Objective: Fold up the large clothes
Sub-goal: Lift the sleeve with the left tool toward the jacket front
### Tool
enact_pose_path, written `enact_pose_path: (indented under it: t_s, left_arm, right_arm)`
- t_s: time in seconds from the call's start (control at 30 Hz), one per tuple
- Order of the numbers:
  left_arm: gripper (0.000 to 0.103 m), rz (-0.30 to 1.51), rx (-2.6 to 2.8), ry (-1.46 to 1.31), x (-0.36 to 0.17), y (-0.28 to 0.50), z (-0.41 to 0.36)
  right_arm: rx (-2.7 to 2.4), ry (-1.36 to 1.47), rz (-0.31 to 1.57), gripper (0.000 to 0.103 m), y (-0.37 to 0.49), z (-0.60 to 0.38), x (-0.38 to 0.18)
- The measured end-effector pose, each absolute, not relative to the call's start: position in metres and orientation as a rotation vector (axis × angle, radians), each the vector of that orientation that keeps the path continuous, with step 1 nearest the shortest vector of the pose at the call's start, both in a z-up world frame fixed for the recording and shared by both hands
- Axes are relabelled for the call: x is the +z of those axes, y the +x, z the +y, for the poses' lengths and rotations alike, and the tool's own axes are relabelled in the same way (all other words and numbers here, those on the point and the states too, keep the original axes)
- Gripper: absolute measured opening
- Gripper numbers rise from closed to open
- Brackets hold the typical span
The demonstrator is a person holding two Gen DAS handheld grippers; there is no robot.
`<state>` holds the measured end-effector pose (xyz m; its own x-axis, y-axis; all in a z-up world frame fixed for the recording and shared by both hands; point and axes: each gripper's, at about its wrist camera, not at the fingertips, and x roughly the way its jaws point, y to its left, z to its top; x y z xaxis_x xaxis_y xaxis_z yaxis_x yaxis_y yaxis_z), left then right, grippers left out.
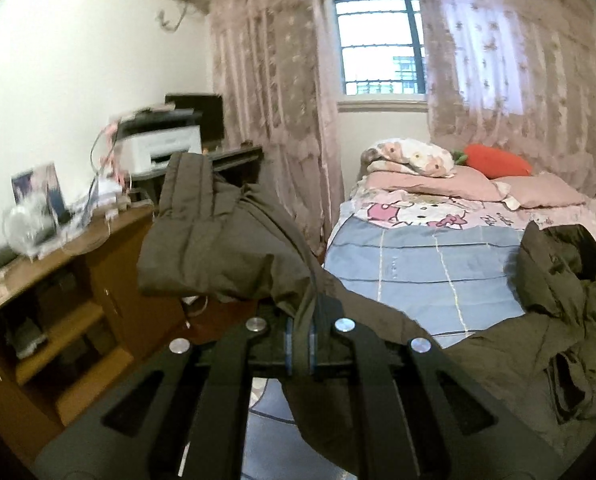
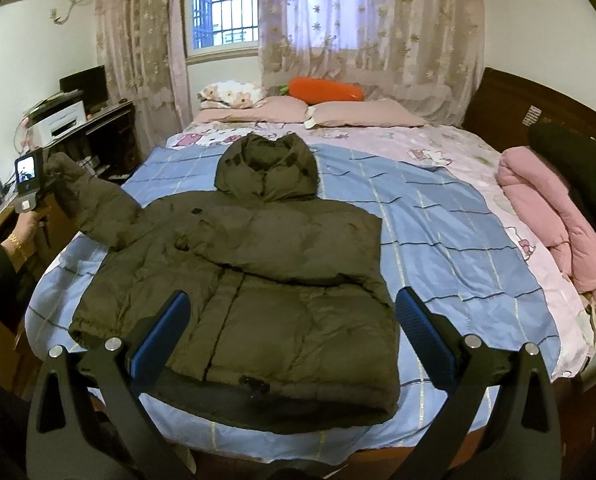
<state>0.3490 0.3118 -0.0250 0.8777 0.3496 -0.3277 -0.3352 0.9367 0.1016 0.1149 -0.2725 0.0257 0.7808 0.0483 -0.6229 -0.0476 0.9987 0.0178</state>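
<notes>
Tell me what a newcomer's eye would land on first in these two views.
The olive puffer jacket spread across the blue checked bedspread, hood toward the pillows. Next, its sleeve, lifted off the bed's left edge by the left gripper, shut on the fabric, while the right gripper hangs open above the hem. Then the orange carrot cushion by the curtains.

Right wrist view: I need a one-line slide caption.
Open right tool above olive hooded puffer jacket spread on the bed; left tool lifts one sleeve.
</notes>
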Motion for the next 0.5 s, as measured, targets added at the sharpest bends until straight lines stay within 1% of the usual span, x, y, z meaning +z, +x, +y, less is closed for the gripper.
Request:
enact_pose_path:
  t_s: [0.27,0.5]
  left_arm:
    - [0.004,0.341,0.329,0.074,0.007,0.35,0.268]
    - [0.004,0.312,0.253,0.181,0.03,0.349,0.195]
  right_arm:
    - [0.028,0.012,0.665,0.102,0.11,-0.284,0.025]
    - [0.017,0.037,0.653,0.102,0.104,-0.295,0.028]
